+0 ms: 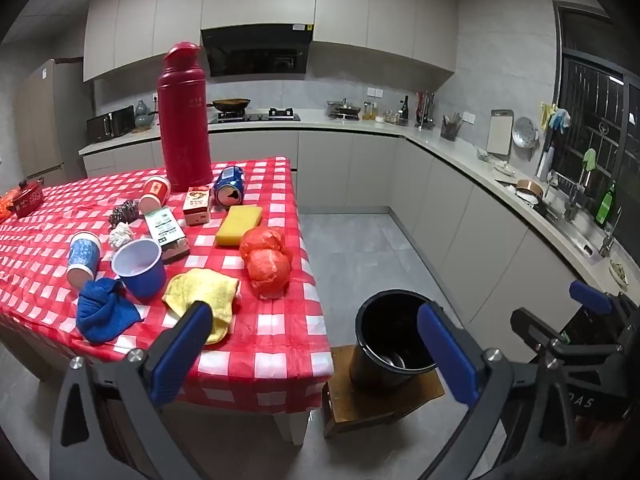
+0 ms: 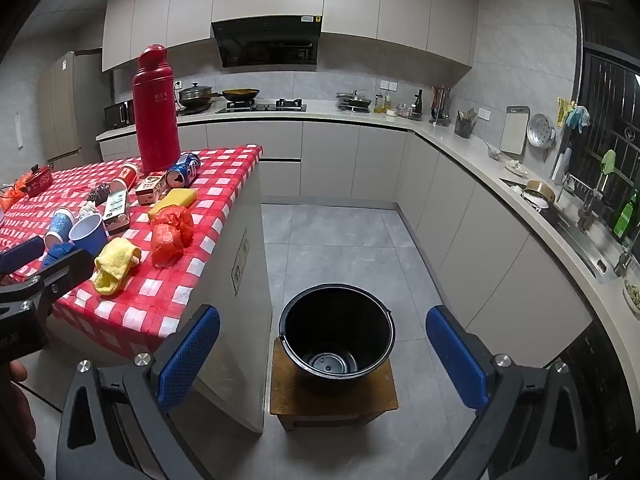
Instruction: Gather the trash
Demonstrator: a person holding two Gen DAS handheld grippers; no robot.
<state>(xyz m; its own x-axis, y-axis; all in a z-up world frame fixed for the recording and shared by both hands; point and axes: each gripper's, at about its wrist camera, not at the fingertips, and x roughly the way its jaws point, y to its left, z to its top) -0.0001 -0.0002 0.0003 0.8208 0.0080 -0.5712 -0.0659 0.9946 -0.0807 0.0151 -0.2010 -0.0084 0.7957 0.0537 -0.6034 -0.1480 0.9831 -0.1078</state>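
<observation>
A table under a red checked cloth (image 1: 280, 344) carries the litter: a crumpled orange plastic bag (image 1: 268, 260), a tipped blue can (image 1: 229, 188), a blue cup (image 1: 141, 266), a patterned cup (image 1: 83, 258) on its side, a small carton (image 1: 197, 205) and a paper wad (image 1: 120, 236). A black bucket (image 2: 336, 336) stands empty on a low wooden stool (image 2: 334, 400) beside the table. My left gripper (image 1: 316, 316) hangs open over the table's near corner. My right gripper (image 2: 323, 316) hangs open above the bucket. Neither holds anything.
A tall red thermos (image 1: 184, 116) stands at the back of the table. A yellow sponge (image 1: 239, 226), a yellow cloth (image 1: 204, 292) and a blue cloth (image 1: 104, 312) lie among the litter. Grey floor separates the table from the L-shaped kitchen counter (image 2: 460, 144) and sink (image 2: 576, 232).
</observation>
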